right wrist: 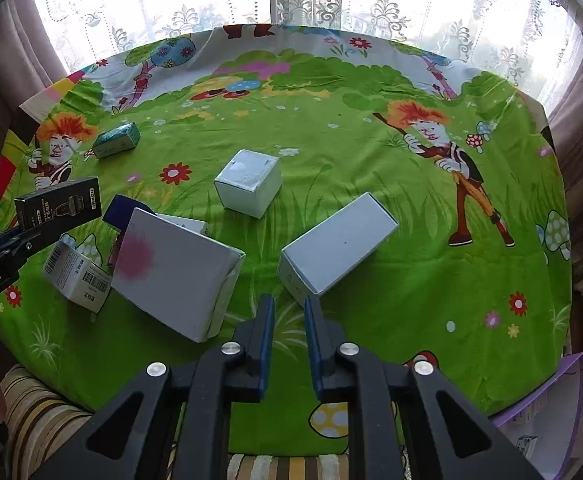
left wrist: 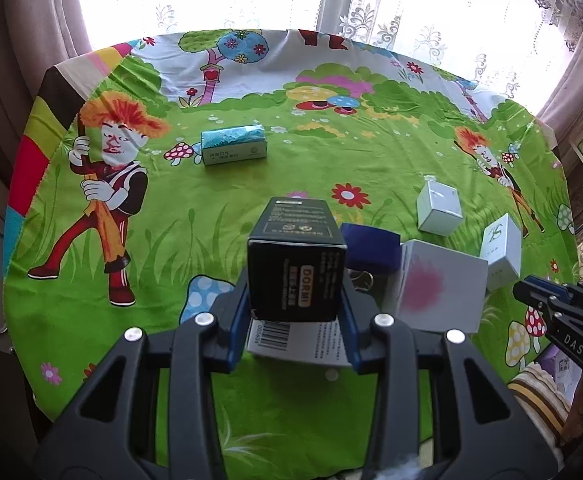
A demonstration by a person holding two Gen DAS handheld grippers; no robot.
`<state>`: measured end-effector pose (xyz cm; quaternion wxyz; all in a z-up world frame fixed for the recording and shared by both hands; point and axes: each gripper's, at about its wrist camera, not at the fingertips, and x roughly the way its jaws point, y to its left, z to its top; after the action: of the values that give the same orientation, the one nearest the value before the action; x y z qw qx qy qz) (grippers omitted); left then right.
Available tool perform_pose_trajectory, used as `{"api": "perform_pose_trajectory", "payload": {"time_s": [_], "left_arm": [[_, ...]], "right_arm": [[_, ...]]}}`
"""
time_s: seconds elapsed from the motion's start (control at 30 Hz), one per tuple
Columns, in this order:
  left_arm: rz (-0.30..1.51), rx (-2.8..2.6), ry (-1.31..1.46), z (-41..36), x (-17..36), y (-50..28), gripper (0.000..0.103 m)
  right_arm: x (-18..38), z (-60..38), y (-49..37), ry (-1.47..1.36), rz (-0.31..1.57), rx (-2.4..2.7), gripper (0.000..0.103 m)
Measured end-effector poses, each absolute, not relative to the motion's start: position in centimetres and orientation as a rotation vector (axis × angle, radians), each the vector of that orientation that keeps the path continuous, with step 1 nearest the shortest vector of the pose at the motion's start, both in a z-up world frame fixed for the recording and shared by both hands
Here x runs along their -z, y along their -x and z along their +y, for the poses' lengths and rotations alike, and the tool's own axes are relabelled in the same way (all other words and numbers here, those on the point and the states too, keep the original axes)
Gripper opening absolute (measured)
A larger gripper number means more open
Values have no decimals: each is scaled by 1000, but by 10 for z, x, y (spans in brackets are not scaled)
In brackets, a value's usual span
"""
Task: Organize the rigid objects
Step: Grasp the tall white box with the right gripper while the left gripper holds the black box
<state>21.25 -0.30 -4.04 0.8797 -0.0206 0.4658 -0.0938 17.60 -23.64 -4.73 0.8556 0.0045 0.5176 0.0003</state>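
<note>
Right wrist view, left to right. Teal box [right wrist: 116, 140] lies alone at upper left of the table [right wrist: 371, 300], well apart from the rest, so likely still to be collected. Left gripper [right wrist: 31, 236] enters from the left edge clamped on the black box [right wrist: 59, 202], held clear of the cloth above the barcode box [right wrist: 77, 276]; my read is it's being carried to the pile, not resting. In the left wrist view its pads press both sides of the black box, label end facing the camera. Next, the big white box with pink stain [right wrist: 175, 272] sits tilted, propped on a navy box [right wrist: 121, 210] and other things behind it, so the cluster at lower left looks like the gathering spot. White cube [right wrist: 249, 182] stands alone at centre. Long white box [right wrist: 337, 244] lies diagonally right of centre, just ahead of the right gripper [right wrist: 287, 312], whose jaws are closed down to a narrow gap with nothing between them; the box is not held.
</note>
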Motion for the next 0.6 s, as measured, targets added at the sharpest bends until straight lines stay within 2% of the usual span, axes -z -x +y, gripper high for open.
{"api": "perform_pose_trajectory", "payload": {"time_s": [0.17, 0.27, 0.43, 0.6], "left_arm": [[947, 204, 47, -4, 35, -209, 43], [933, 208, 46, -4, 32, -207, 43], [932, 220, 40, -8, 31, -204, 43], [923, 218, 36, -9, 29, -201, 43]], "right_arm": [[48, -256, -181, -122, 1115, 25, 20], [49, -272, -189, -218, 1147, 65, 29], [50, -285, -204, -378, 1195, 80, 51], [53, -283, -224, -404, 1210, 135, 53]]}}
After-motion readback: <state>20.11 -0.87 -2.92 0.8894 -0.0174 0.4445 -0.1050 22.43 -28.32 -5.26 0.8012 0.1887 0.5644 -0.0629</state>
